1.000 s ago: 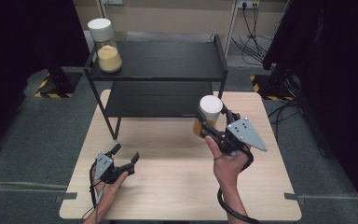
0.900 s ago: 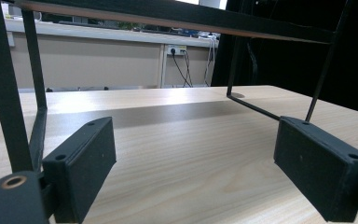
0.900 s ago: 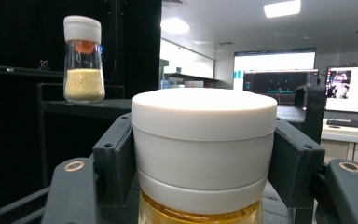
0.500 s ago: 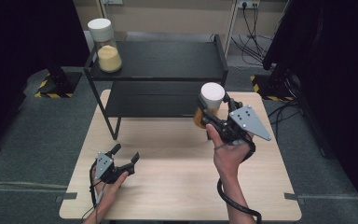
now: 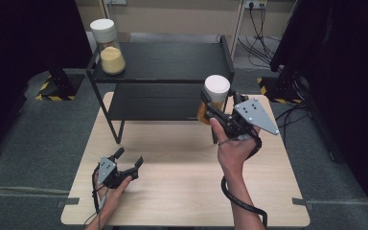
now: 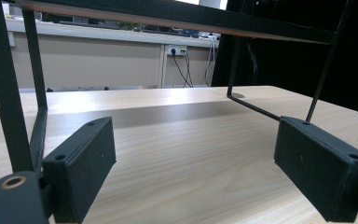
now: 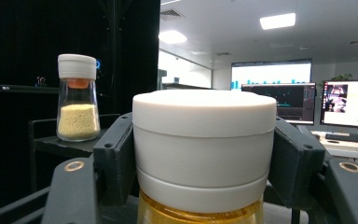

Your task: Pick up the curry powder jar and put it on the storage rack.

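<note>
The white-capped jar (image 5: 214, 98) of amber liquid is pinched by its cap between the jaws of the right gripper (image 5: 210, 106) and held in the air at the front right corner of the black shelf (image 5: 172, 61), about level with its top deck. A second jar (image 5: 107, 46) (yellow grains inside) stands on the deck's far left corner. Since only the smooth cap is clamped, the jar could slip, or its base could clip the deck's edge. The right hand (image 5: 235, 146) is raised with fingers wrapped around the gripper body. The left gripper (image 5: 128, 162) rests on the table (image 5: 182, 191) before the shelf, jaws spread, empty.
</note>
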A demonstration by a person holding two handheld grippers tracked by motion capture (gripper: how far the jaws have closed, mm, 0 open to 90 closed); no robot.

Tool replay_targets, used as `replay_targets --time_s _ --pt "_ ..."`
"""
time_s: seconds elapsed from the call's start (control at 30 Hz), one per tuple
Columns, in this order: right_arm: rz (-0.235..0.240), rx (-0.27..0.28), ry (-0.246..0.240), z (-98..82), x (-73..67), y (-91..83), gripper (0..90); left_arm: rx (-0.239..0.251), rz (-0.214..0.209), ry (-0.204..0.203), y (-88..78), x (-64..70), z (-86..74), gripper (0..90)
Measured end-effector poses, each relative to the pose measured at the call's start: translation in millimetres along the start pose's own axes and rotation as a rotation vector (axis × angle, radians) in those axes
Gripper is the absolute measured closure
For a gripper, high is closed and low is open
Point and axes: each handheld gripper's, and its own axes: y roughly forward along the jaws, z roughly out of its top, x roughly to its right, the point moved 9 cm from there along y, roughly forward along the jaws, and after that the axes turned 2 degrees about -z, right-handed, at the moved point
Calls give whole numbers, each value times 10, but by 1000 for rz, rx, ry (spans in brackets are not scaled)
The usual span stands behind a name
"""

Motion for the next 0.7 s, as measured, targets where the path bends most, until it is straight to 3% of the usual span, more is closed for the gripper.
replay_targets --time_s 0.7 --pt "-3 25 -3 261 -33 201 341 0 -1 -1 3 -4 1 118"
